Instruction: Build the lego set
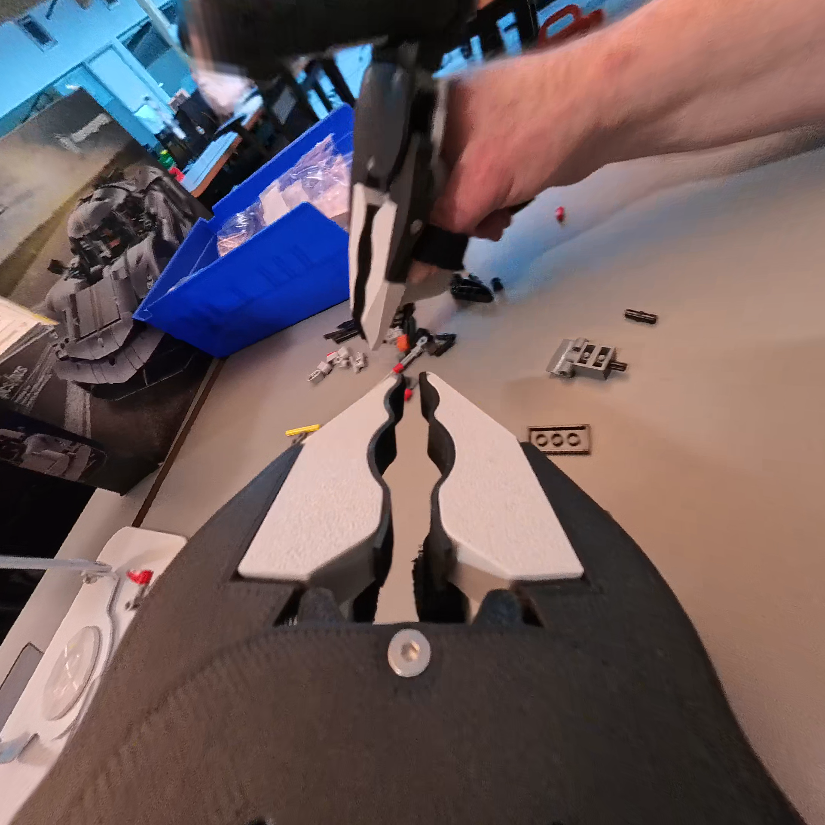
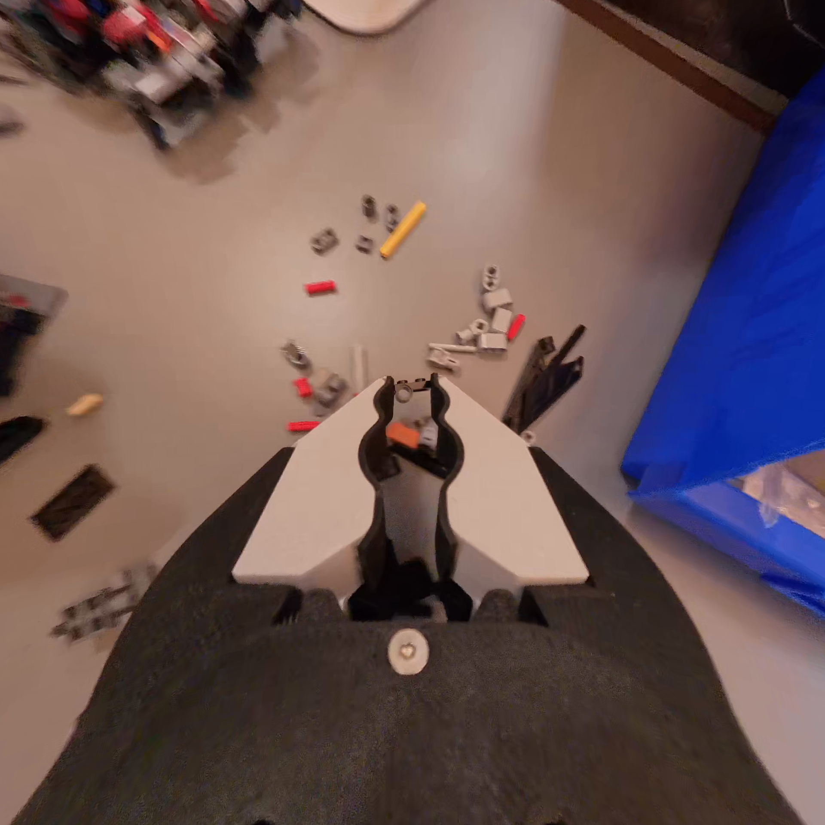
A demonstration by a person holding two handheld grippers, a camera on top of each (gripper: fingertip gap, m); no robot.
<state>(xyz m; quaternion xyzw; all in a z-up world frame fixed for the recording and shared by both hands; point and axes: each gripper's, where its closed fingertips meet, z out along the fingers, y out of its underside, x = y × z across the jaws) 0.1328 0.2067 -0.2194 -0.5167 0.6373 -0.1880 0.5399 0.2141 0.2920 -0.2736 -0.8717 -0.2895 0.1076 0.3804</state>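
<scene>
1. The right gripper (image 2: 411, 383) is pointing down over the scatter of loose pieces on the counter (image 2: 468, 147), and it is pinching a small black piece (image 2: 413, 385) between its very tips, with a small grey round bit hanging just under it. The piece is lying crosswise, its long axis running from one finger to the other.
2. The left gripper (image 1: 408, 379) is hovering low over the counter with its jaws nearly together and a thin gap between them; it is holding nothing that I can see.
3. In the left wrist view, the right gripper (image 1: 372, 339) is coming down from above just beyond the left one's tips, held by a hand (image 1: 486, 160), so the held piece is sitting straight ahead of the left gripper and very near it.
4. The grey sub-assembly (image 1: 582, 359) is lying off to the left gripper's right, and a dark flat plate (image 1: 559, 439) is lying nearer, both apart from either gripper.
5. My guess is that the black piece is heading for a join, and the left gripper is the nearer one to steady it.
6. The blue bin (image 1: 250, 277) is sitting along the counter's edge, holding clear plastic bags (image 1: 308, 174) of parts.
</scene>
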